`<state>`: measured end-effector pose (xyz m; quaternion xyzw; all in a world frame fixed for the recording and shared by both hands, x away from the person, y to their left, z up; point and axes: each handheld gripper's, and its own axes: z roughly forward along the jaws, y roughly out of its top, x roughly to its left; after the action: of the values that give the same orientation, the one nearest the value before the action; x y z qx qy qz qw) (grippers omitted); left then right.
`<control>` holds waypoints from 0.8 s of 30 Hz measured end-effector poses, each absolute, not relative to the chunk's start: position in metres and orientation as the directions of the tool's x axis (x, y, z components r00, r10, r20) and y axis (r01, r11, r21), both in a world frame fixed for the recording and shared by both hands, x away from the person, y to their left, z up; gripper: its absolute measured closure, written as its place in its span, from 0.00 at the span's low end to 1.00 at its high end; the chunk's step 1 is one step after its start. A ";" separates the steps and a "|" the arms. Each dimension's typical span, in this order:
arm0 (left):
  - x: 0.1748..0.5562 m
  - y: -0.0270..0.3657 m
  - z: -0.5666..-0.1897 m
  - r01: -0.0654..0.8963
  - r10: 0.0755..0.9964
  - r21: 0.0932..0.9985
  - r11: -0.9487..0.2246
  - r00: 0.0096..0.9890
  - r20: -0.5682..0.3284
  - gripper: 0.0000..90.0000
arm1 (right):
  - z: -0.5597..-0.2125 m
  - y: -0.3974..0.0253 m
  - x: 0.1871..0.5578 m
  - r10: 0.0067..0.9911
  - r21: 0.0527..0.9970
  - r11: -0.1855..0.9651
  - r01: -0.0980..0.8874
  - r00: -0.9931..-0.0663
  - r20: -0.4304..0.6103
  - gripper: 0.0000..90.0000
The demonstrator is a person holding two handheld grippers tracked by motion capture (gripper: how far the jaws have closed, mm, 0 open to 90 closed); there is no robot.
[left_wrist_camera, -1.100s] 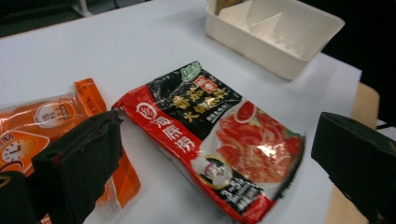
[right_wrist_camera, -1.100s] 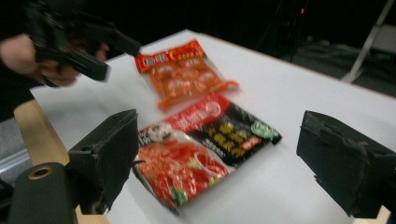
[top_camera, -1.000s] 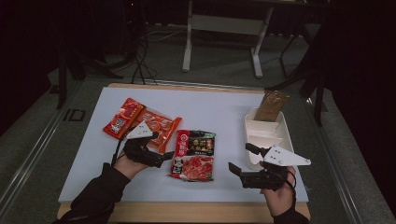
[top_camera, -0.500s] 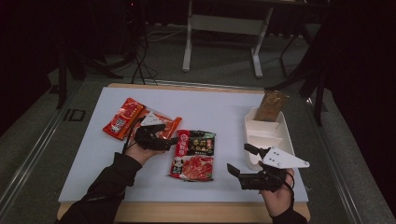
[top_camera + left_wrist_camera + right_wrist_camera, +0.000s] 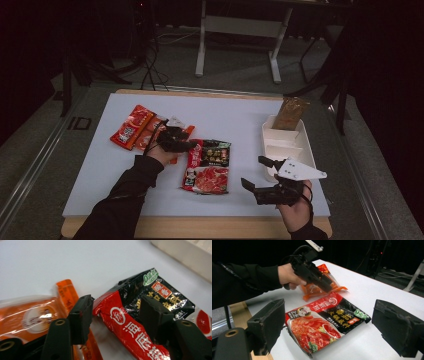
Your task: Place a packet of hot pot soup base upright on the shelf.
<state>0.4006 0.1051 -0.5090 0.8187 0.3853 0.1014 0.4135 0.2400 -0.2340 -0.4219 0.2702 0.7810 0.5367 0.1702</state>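
So the main thing here is a red and black soup base packet [image 5: 207,166], glossy foil, lying flat near the middle of the white table [image 5: 230,112]. One end is black with gold lettering and a small green logo, the other end shows a red hotpot photo, and a red band with white characters runs along one long edge. In the left gripper view the corner nearest the jaws looks crinkled and slightly lifted.

The left gripper [image 5: 186,145] sits at about 10 o'clock from the packet's middle, right at that corner. Its jaws are spread apart, one over the packet's edge and one over the orange packet [image 5: 176,139] next to it, nothing pinched yet.

Just beside at 9 o'clock from the soup packet is that orange packet, partly under the hand, and another red-orange packet [image 5: 131,126] further out toward 10.

The right gripper [image 5: 256,180] hovers at about 4 o'clock from the packet, jaws wide apart and holding nothing.

At 3 o'clock there's a white tray [image 5: 306,150] with a brown packet [image 5: 290,113] leaning at its far end.
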 end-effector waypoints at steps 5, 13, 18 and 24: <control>0.410 0.098 -0.517 0.556 0.716 0.725 -0.407 0.687 -0.126 0.49 | -0.426 -0.235 0.242 0.604 0.926 0.279 0.254 -0.796 0.036 0.13; 0.422 0.084 -0.520 0.560 0.700 0.689 -0.459 0.706 -0.107 0.53 | -0.428 -0.237 0.243 0.599 0.925 0.272 0.265 -0.799 0.053 0.13; 0.427 0.081 -0.524 0.586 0.705 0.668 -0.459 0.698 -0.127 0.55 | -0.428 -0.237 0.243 0.597 0.926 0.267 0.267 -0.800 0.059 0.13; 0.428 0.080 -0.527 0.608 0.702 0.641 -0.469 0.697 -0.147 0.55 | -0.428 -0.236 0.243 0.591 0.925 0.271 0.266 -0.805 0.058 0.13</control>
<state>0.4277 0.0805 -0.5273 0.8543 0.3834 0.0686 0.3443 0.2429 -0.2364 -0.4283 0.2736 0.7829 0.5381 0.1508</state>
